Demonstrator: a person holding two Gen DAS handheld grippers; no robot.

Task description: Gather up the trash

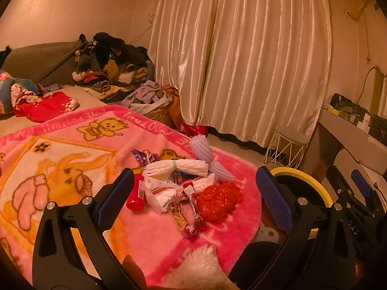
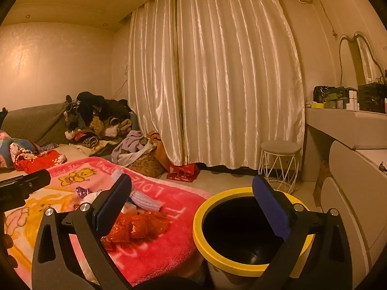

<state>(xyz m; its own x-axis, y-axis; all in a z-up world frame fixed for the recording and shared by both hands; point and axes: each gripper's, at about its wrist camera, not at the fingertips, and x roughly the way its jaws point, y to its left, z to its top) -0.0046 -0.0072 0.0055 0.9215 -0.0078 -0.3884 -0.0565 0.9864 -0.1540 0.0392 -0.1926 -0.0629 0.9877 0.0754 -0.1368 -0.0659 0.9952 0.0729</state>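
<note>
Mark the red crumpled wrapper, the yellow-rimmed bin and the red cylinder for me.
red crumpled wrapper (image 1: 219, 199), left wrist view, middle of the crinkled lump.
yellow-rimmed bin (image 2: 219, 264), right wrist view, near part of the yellow rim.
red cylinder (image 1: 136, 197), left wrist view, its side by the label.

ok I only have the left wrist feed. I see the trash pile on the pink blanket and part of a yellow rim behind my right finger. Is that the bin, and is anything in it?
Observer: Yes. The right wrist view shows the whole bin, a black bucket with a yellow rim, and it looks empty as far as the dark inside shows.
Operator: Where is the right gripper?
Observer: The right gripper is open, holding nothing, with its right finger in front of the bin's mouth.
Operator: Bin on the bed?
Observer: No, it stands on the floor just past the edge of the pink blanket, beside the red crumpled wrapper.
</note>
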